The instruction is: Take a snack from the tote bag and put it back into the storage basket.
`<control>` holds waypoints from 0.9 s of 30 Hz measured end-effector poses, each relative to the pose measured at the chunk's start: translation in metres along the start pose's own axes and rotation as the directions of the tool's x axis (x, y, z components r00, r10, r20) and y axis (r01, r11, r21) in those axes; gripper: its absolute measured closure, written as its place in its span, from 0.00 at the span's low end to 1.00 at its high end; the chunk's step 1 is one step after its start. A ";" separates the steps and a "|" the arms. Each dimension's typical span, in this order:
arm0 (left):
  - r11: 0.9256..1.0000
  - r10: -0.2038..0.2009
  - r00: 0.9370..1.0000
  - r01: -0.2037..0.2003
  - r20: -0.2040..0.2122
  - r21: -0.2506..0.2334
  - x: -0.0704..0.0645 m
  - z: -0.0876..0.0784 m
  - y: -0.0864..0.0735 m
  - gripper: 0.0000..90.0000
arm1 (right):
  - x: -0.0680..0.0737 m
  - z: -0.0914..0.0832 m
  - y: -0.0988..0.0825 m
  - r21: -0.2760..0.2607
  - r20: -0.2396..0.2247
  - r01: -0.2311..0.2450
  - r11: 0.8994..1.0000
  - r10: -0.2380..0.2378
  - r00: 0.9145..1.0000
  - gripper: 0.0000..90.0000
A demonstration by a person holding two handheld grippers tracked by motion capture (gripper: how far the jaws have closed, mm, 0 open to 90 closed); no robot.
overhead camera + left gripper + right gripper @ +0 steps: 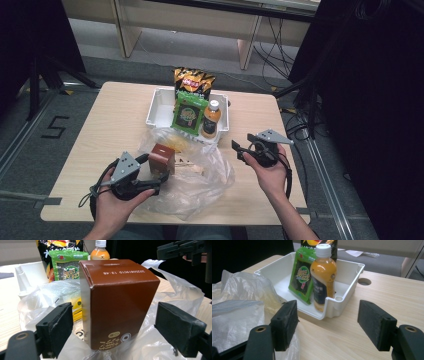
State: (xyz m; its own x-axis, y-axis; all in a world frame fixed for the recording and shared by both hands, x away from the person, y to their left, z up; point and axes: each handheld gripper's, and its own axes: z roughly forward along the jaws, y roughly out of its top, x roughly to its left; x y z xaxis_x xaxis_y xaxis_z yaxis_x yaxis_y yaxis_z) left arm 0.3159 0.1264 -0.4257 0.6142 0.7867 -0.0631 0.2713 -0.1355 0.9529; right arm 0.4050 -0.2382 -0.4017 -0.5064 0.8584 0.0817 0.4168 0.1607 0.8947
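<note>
High view: a wooden table [105, 130] is seen from above, with a gripper held in each of the person's hands.
Left gripper [159, 170]: it is held low at the table's near left; the jaws are spread wide on either side of the box, and no contact with it can be made out.
Box [117, 300]: a brown carton is stood upright on the bag, between the left jaws, printed text upside down on its front face.
Bag [200, 175]: a clear plastic bag is spread crumpled on the table's near middle, just before the bin; a yellow item is seen through it behind the box.
Right gripper [237, 150]: it is held above the table right of the bag, its jaws wide apart and nothing between them; bare wood is seen between its pads in the right gripper view.
Bin [352, 280]: a white bin is placed at the table's far middle.
Bottle [323, 277]: an orange drink with a white cap is stood upright in the bin's near right corner.
Green packet [302, 277]: it is leaned just beside the bottle, inside the bin.
Chip bag [194, 82]: it is stood at the bin's far wall, behind the green packet.
</note>
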 end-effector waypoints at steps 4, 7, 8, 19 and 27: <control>1.000 0.018 1.000 -0.018 -0.025 0.006 -0.001 0.004 0.004 0.15 | 0.000 0.002 -0.002 0.017 0.000 0.005 1.000 -0.005 1.000 0.36; 1.000 -0.001 0.999 0.002 -0.048 0.008 -0.004 0.008 0.005 0.15 | -0.001 0.004 -0.004 0.019 0.000 0.019 1.000 -0.019 1.000 0.36; 1.000 -0.007 0.998 0.007 -0.055 0.012 -0.005 0.008 0.006 0.15 | -0.001 0.003 -0.004 0.023 -0.008 0.018 1.000 -0.018 1.000 0.36; 1.000 -0.005 0.996 0.007 -0.090 0.024 -0.010 0.016 0.007 0.16 | 0.002 0.004 -0.004 0.008 -0.008 0.024 1.000 -0.024 1.000 0.36; 1.000 0.013 0.996 -0.010 -0.087 0.029 -0.007 0.018 0.007 0.25 | 0.003 0.005 -0.006 0.029 -0.024 0.007 1.000 -0.006 1.000 0.36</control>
State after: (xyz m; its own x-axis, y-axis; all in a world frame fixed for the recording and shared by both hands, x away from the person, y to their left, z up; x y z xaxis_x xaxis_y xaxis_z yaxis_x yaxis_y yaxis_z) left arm 0.3268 0.1091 -0.4242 0.5511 0.8341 -0.0251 0.2867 -0.1609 0.9444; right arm 0.4049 -0.2335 -0.4087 -0.5271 0.8454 0.0870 0.4354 0.1807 0.8819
